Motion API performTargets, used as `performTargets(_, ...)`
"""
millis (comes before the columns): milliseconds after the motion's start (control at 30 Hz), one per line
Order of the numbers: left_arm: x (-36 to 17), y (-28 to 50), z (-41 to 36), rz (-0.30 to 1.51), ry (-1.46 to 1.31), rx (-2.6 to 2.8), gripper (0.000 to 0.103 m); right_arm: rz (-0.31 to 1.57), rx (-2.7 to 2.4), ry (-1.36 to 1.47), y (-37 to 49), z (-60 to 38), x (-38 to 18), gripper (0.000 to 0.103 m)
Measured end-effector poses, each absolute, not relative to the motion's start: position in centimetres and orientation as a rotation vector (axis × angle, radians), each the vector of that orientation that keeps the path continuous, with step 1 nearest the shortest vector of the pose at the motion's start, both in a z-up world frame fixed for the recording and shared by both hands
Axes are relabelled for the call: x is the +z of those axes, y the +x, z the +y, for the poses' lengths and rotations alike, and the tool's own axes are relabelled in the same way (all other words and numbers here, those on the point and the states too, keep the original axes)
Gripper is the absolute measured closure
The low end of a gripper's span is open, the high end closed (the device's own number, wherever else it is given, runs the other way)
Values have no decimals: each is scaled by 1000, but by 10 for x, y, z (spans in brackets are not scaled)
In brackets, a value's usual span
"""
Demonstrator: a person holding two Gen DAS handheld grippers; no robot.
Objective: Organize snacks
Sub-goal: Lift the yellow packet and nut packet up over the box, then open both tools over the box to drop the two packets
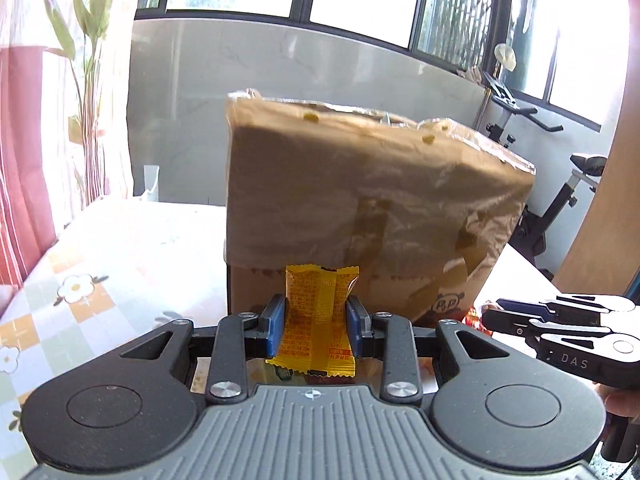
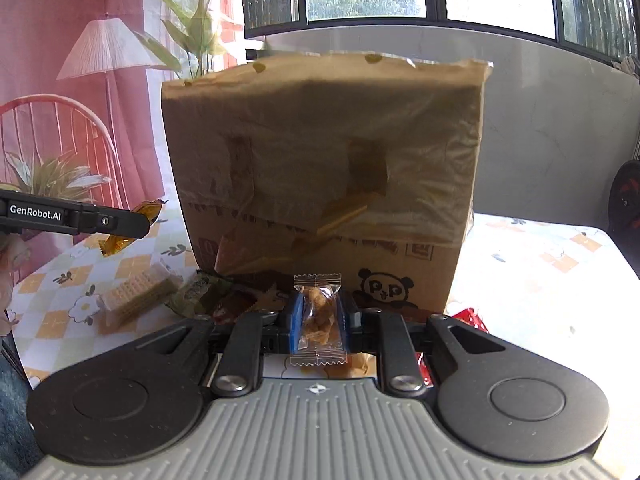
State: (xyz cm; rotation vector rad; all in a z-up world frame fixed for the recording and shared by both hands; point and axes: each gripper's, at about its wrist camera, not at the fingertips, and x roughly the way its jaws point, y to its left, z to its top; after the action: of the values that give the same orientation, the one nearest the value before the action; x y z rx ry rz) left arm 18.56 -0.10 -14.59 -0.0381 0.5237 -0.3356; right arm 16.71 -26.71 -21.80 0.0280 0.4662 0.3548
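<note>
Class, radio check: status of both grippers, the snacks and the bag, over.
Left gripper shut on yellow packet. Right gripper shut on clear packet. Paper bag upright ahead. Loose snacks at its foot.

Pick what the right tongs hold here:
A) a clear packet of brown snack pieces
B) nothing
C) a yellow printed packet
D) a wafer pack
A: the right tongs are shut on a clear packet of brown snack pieces; the yellow packet sits in the left tongs.
</note>
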Motion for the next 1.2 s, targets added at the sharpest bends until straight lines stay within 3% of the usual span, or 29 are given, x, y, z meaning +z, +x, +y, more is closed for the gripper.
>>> performTargets(200,-81,199,8,344,-33,-334,69,292,358,76,181,-282,-148,83)
performTargets(400,-44,236,-10,287,-14,-345,69,226,303,81,214,-297,-108,83)
performTargets(1000,-72,323,-44,415,9,-360,67,317,263,119,282,-314,-122,81)
performTargets(1100,-73,331,-49,439,20,-364,58,328,272,131,286,-314,-124,74)
performTargets(1200,-70,329,-51,422,27,-374,50,300,266,95,282,-308,-121,74)
